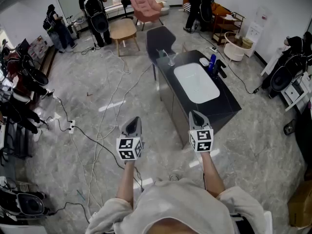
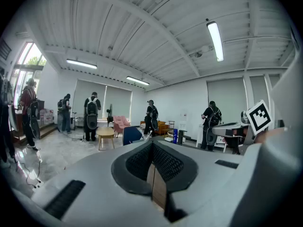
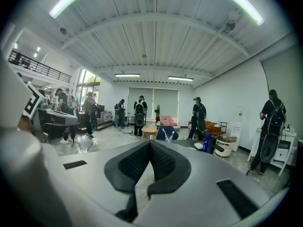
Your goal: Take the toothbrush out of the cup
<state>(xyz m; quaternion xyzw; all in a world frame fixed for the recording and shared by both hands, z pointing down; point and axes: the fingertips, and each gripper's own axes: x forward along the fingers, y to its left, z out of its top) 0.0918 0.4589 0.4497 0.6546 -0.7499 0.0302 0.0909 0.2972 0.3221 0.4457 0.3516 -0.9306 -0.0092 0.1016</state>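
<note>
A black counter (image 1: 225,105) with a white sink (image 1: 196,83) stands on a grey marble floor (image 1: 73,87), with a blue bottle (image 1: 212,61) beside the sink. Beyond it are a dark chair (image 1: 161,37), a round wooden table (image 1: 123,29) and a pink armchair (image 1: 147,7). Cables (image 1: 92,139) trail across the floor.

Ahead of me stood a black counter (image 1: 229,106) w/ a white basin (image 1: 196,82) sunk in its top. At the far left corner sat a clear cup (image 1: 170,60). Far right: a blue bottle (image 1: 212,62), a dark object (image 1: 221,68) just beside it, and a small white item (image 1: 204,61) nr the basin's rim.
</note>
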